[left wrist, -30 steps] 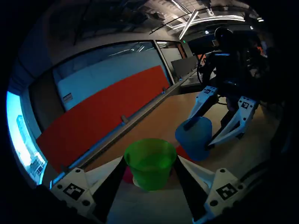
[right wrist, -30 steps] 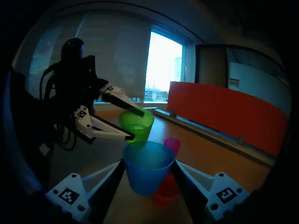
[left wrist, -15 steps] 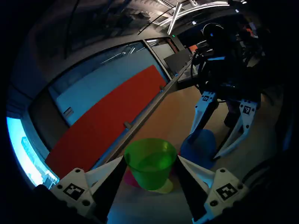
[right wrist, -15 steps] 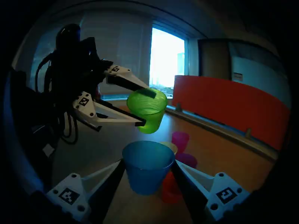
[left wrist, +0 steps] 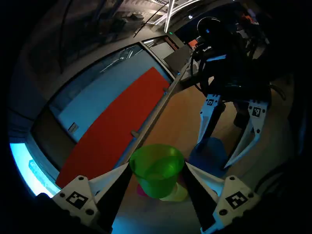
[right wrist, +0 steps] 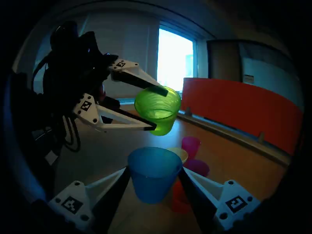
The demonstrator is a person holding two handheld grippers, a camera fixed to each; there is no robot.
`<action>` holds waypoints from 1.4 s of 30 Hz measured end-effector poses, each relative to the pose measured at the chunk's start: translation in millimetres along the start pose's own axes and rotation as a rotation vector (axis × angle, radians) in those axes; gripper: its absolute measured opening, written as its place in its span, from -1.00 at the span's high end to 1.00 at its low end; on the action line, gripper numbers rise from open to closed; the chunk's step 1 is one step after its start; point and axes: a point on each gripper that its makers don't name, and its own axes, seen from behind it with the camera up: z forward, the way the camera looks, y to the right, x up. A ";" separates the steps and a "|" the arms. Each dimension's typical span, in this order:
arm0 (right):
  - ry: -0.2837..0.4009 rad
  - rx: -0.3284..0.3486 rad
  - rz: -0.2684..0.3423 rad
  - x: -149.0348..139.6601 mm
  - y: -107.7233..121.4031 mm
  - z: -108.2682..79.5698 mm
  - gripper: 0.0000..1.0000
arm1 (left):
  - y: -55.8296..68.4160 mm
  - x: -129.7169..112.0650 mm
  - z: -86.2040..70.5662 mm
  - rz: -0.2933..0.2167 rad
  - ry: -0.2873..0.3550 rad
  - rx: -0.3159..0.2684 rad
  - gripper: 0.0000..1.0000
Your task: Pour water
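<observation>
The left gripper [left wrist: 156, 167] is clamped on the green cup [left wrist: 156, 182], one finger against each side of its wall. In the right gripper view that cup hangs in the air at 12 o'clock, tilted with its mouth toward the camera, above and beyond the blue cup [right wrist: 153, 180]. The right gripper [right wrist: 155, 169] is closed on the blue cup, which stands upright between its fingers. Whether its base touches the table [right wrist: 238, 160] cannot be told. In the left gripper view the blue cup lies at 3 o'clock of the green cup. Behind the blue cup, a yellow cup [right wrist: 179, 153] sits at 1 o'clock, a pink cup [right wrist: 191, 144] and a purple cup [right wrist: 198, 167] at 2 o'clock, and a red cup [right wrist: 177, 197] at 4 o'clock. A red panel [right wrist: 241, 113] runs along the table's far side.
</observation>
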 end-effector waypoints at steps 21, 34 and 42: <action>0.007 0.001 -0.003 1.2 2.5 0.4 -0.82 | -0.2 11.8 11.1 0.154 0.005 0.013 -0.72; 0.016 0.000 -0.008 5.4 5.1 0.7 -0.82 | -2.3 14.3 11.4 0.215 0.003 0.031 -0.72; 0.018 0.003 -0.010 6.4 3.3 1.9 -0.82 | -2.4 18.1 11.5 0.241 0.004 0.033 -0.72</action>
